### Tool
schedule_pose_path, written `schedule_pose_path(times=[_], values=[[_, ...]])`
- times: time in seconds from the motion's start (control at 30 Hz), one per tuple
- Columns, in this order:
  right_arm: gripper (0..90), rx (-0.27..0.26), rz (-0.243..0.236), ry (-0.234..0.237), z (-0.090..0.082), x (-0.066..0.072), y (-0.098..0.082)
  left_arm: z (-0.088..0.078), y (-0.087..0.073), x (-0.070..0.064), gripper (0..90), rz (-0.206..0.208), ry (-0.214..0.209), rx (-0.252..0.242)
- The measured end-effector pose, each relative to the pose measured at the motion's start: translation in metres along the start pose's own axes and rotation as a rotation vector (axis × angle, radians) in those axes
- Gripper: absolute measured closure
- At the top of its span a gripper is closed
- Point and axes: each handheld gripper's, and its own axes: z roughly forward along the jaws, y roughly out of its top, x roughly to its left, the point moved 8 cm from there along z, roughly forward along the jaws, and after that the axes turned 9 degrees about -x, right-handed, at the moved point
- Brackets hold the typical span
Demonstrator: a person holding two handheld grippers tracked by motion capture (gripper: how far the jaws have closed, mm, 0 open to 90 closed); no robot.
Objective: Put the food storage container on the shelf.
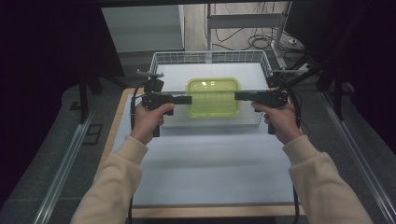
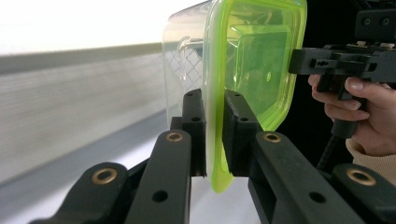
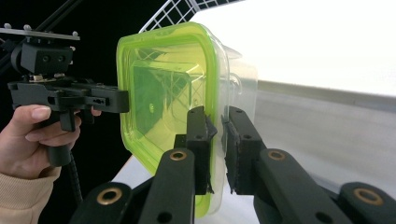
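A clear plastic box with a lime-green lid (image 1: 213, 98) hangs level between my two grippers, over the white floor of a wire basket (image 1: 210, 57). My left gripper (image 1: 189, 99) is shut on the lid's left rim. In the left gripper view, its jaws (image 2: 214, 100) pinch the green edge (image 2: 261, 56), and the right gripper (image 2: 299, 63) shows at the far side. My right gripper (image 1: 237, 96) is shut on the opposite rim. The right gripper view has that gripper (image 3: 217, 114) clamped on the box edge (image 3: 159, 88), with the left gripper (image 3: 122, 101) beyond.
The basket sits at the back of a white board (image 1: 210, 158) on a wood-edged table. Metal rails run along both sides. A frame leg and loose cables (image 1: 261, 42) lie on the floor behind the basket. Dark curtains close off left and right.
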Motion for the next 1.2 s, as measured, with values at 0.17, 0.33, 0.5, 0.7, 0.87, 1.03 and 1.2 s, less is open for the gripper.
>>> schedule_pose_path(times=[0.17,0.33,0.5,0.7,0.87,1.03,1.2], values=[[81.2,-0.004,0.008,-0.001,0.003,-0.001,0.009,0.001,0.009,0.0,81.1,0.003,-0.002,-0.008],[81.2,-0.011,0.005,-0.008,0.004,-0.001,0.017,0.003,0.017,0.002,81.1,0.002,-0.005,-0.014],[81.2,-0.017,0.008,-0.012,0.006,-0.004,0.023,0.007,0.023,0.004,81.1,-0.005,-0.005,-0.005],[81.2,-0.025,0.025,-0.024,0.011,-0.011,0.029,0.012,0.031,0.007,81.1,0.0,0.009,-0.001],[81.1,-0.027,0.036,-0.039,0.015,-0.015,0.035,0.016,0.036,0.011,81.1,-0.013,0.008,-0.004],[81.1,-0.022,0.03,-0.056,0.019,-0.013,0.041,0.016,0.042,0.017,81.0,-0.019,0.006,-0.011],[81.1,-0.021,0.027,-0.062,0.026,-0.012,0.047,0.016,0.049,0.023,80.9,-0.022,0.014,-0.01]])
